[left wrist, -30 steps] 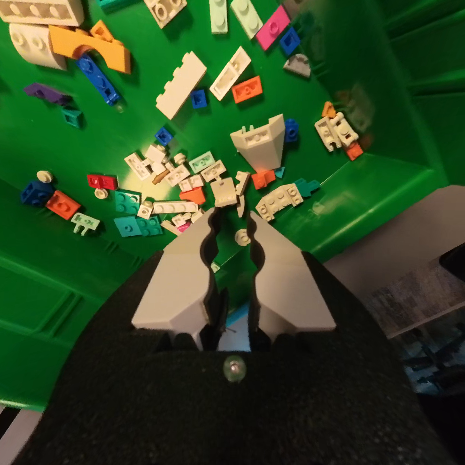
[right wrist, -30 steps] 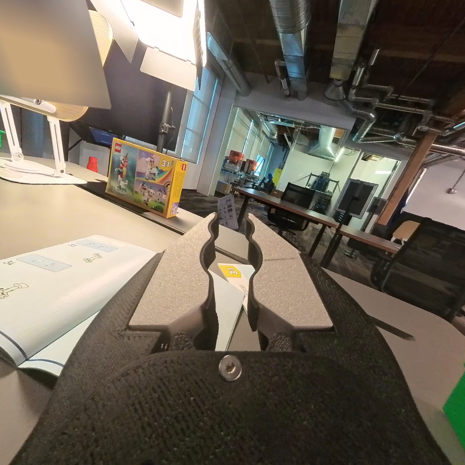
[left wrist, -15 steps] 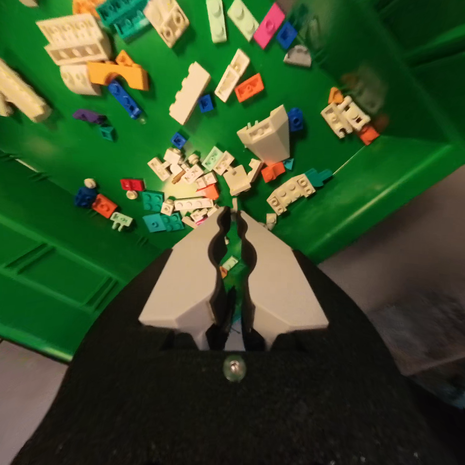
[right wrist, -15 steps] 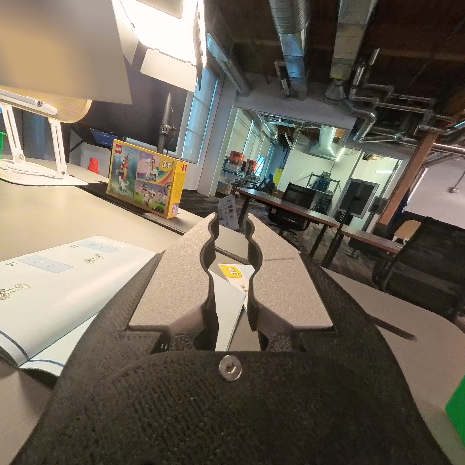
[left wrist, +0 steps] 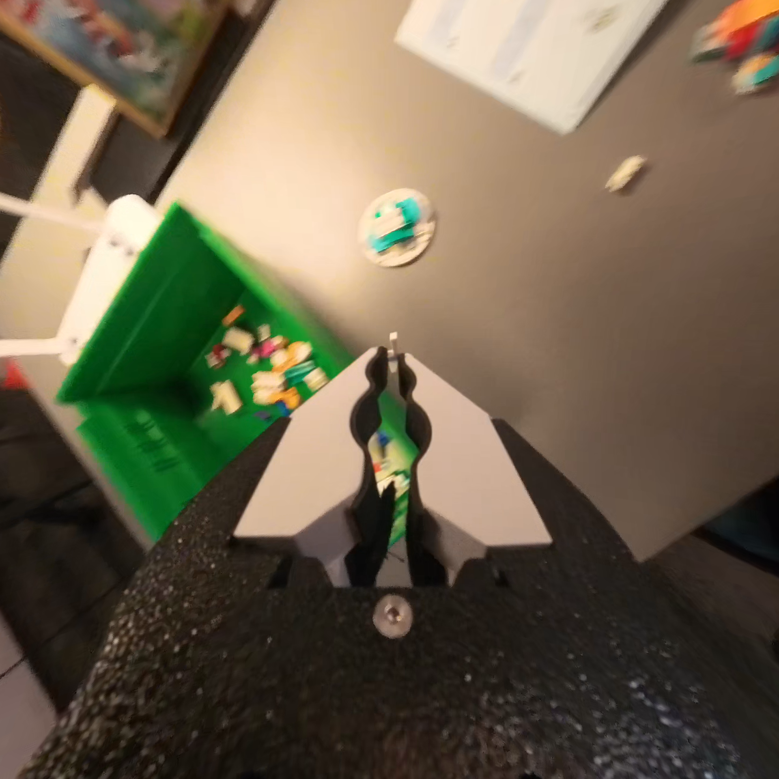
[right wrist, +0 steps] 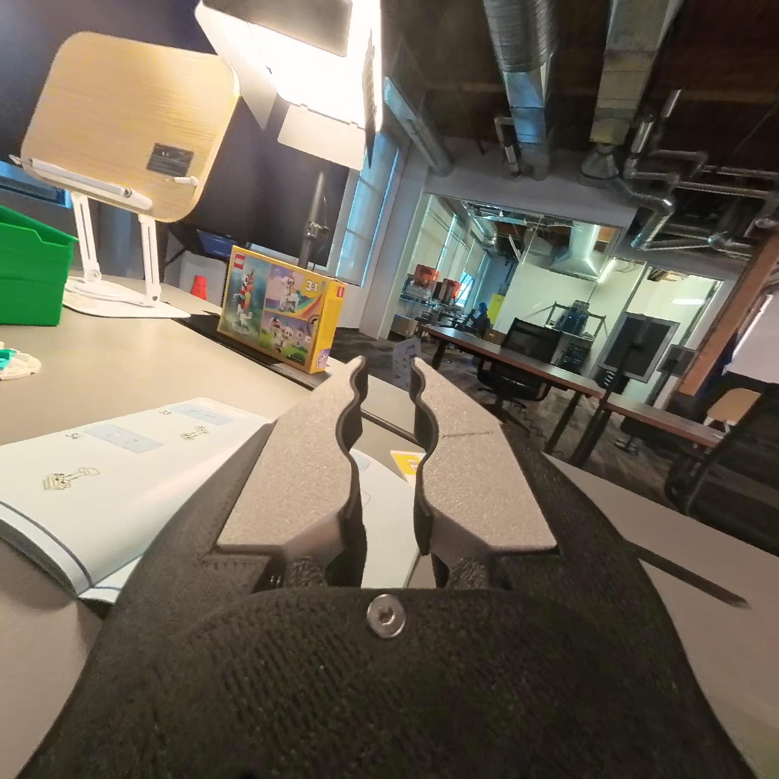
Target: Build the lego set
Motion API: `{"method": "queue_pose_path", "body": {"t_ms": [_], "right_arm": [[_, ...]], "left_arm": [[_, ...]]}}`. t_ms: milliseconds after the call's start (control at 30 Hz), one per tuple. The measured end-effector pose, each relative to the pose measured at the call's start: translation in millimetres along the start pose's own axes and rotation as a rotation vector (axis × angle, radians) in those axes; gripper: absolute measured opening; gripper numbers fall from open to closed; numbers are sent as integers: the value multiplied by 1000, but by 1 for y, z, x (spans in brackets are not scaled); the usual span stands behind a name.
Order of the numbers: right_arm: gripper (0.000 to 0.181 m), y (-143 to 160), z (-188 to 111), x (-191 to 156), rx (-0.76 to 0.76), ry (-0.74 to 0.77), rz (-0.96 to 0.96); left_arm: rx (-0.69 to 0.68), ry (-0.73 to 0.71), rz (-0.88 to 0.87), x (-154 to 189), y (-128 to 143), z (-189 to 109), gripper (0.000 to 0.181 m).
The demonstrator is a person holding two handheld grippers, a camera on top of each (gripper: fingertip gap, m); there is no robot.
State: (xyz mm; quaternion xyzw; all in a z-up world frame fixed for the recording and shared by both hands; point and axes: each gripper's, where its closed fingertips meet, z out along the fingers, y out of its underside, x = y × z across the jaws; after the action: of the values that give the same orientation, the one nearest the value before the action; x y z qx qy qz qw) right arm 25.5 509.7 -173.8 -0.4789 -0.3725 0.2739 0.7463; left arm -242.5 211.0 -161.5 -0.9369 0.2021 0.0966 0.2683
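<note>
My left gripper (left wrist: 393, 359) is shut on a small white lego piece (left wrist: 393, 342) that sticks out past its tips, held high above the table. Below it the green bin (left wrist: 139, 320) holds several loose lego pieces. A round white plate with a teal and white build (left wrist: 397, 227) sits on the grey table, and shows in the right wrist view (right wrist: 14, 364) too. A small white piece (left wrist: 626, 172) lies loose on the table. My right gripper (right wrist: 388, 371) is open and empty, low over the open instruction booklet (right wrist: 105, 455).
The booklet (left wrist: 527, 55) lies at the far side. A colourful lego pile (left wrist: 746, 50) is at the top right. The yellow lego box (right wrist: 280, 322) stands behind the booklet, with a white tablet stand (right wrist: 122, 139) beside the green bin (right wrist: 29, 274).
My left gripper shut on the small white piece in the bin and rose up and out with it. My right gripper swung a little to the left and stayed open.
</note>
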Motion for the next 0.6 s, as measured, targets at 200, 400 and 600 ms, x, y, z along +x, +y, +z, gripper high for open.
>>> {"method": "queue_pose_path", "body": {"t_ms": [200,400,600], "right_arm": [[17,-3,1,-11,13,-48,-31],[16,-6,2,-21,34,-95,-33],[16,-6,6,-27,45,-128,-35]], "left_arm": [[4,284,136,97,-49,51,3],[-75,425,142,125,-50,110,3],[-127,359,202,116,-40,134,3]]}}
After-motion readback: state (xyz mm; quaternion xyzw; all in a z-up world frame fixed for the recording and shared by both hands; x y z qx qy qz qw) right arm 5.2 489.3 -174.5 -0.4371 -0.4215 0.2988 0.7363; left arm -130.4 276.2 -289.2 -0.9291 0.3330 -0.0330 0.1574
